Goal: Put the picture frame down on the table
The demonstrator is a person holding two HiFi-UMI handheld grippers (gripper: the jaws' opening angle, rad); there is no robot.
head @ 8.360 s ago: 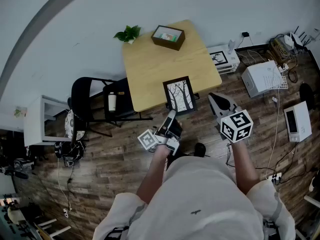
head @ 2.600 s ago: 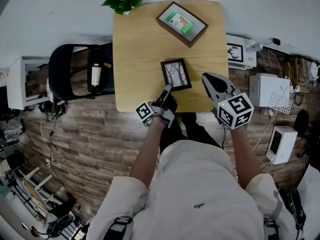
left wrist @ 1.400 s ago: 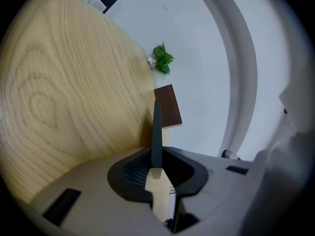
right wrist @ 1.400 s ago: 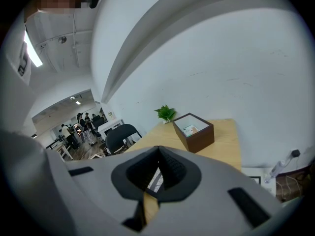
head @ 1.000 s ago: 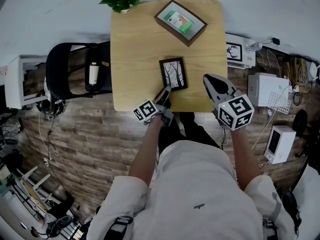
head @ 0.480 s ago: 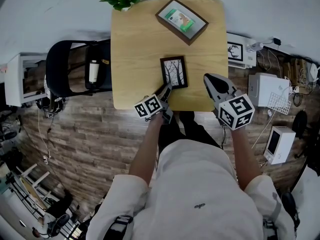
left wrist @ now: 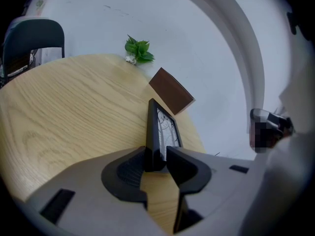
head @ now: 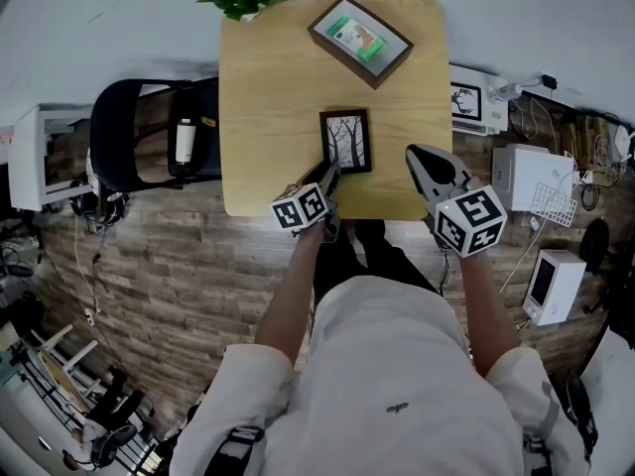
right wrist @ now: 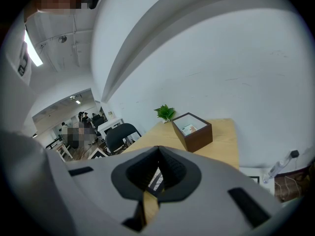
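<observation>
Wooden tabletop (head: 268, 117): picture frame (head: 346, 140) is just inside the near edge, my left gripper (head: 331, 172) pinching its near side. Right gripper (head: 417, 155) pressed together, empty. Frame looks tilted; releasing now could slap it flat or tip it off that edge.

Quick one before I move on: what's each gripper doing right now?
Left gripper: closed on the near edge of the picture frame.
Right gripper: closed, nothing between its fingers.
</observation>
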